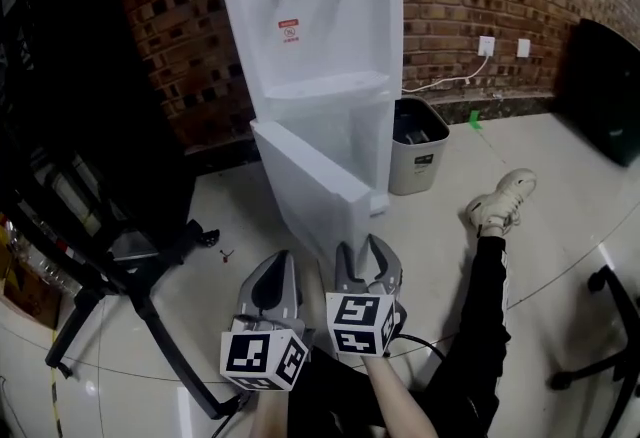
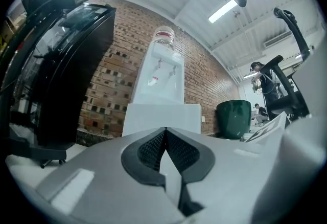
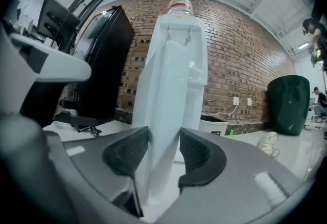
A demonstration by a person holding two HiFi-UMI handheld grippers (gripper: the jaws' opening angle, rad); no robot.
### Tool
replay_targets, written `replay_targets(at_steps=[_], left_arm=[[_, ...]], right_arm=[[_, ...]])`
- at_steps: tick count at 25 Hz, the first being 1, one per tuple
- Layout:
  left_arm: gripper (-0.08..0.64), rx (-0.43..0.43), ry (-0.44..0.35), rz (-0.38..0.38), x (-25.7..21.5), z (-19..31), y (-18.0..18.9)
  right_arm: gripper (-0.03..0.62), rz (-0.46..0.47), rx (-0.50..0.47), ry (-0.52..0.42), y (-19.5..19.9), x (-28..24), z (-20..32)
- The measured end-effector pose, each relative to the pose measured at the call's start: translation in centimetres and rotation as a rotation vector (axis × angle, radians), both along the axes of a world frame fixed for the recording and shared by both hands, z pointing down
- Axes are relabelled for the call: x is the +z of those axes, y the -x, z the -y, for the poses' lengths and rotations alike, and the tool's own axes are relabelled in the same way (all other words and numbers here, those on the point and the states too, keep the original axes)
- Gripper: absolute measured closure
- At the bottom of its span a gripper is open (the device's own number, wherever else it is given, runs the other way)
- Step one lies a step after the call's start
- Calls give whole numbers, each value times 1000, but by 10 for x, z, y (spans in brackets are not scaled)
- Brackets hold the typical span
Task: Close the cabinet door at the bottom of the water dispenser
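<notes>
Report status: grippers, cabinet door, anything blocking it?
Left hand-held gripper shut, empty. Right hand-held gripper clamped on door, at its free edge. Door open. Nothing seen in its swing; bin stands beside dispenser.

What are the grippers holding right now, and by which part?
The right gripper grips the cabinet door by its free edge; the left gripper, fingers together, holds nothing.

Two grey moulded shells are noted: left gripper [image 1: 283, 264] and right gripper [image 1: 360, 261]. Each is fitted at the rear with a white cube [image 1: 263, 356] printed with black square markers. Black ribbed pads [image 3: 127, 151] are set inside the jaws. A black cable [image 1: 425, 341] is seen by the right cube. Black trousers [image 1: 488, 306] and a white trainer [image 1: 503, 198] are worn.
</notes>
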State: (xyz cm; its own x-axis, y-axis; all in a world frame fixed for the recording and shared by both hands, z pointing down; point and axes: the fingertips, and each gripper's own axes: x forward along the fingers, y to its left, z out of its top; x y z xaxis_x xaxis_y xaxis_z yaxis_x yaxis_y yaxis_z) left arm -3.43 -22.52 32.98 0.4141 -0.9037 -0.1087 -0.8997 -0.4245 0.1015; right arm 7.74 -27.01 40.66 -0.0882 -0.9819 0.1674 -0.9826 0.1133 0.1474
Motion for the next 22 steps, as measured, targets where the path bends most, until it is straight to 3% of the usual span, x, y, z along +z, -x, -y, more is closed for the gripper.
replay_targets(at_steps=[7, 14, 22], left_arm=[[543, 44, 5, 30, 19, 34, -32], [545, 30, 22, -4, 32, 88, -50], [543, 43, 16, 54, 46, 152, -68]], right_arm=[[446, -42, 66, -6, -34, 0, 25], [471, -57, 103, -21, -65, 0, 59], [492, -33, 171, -63, -106, 0, 123]])
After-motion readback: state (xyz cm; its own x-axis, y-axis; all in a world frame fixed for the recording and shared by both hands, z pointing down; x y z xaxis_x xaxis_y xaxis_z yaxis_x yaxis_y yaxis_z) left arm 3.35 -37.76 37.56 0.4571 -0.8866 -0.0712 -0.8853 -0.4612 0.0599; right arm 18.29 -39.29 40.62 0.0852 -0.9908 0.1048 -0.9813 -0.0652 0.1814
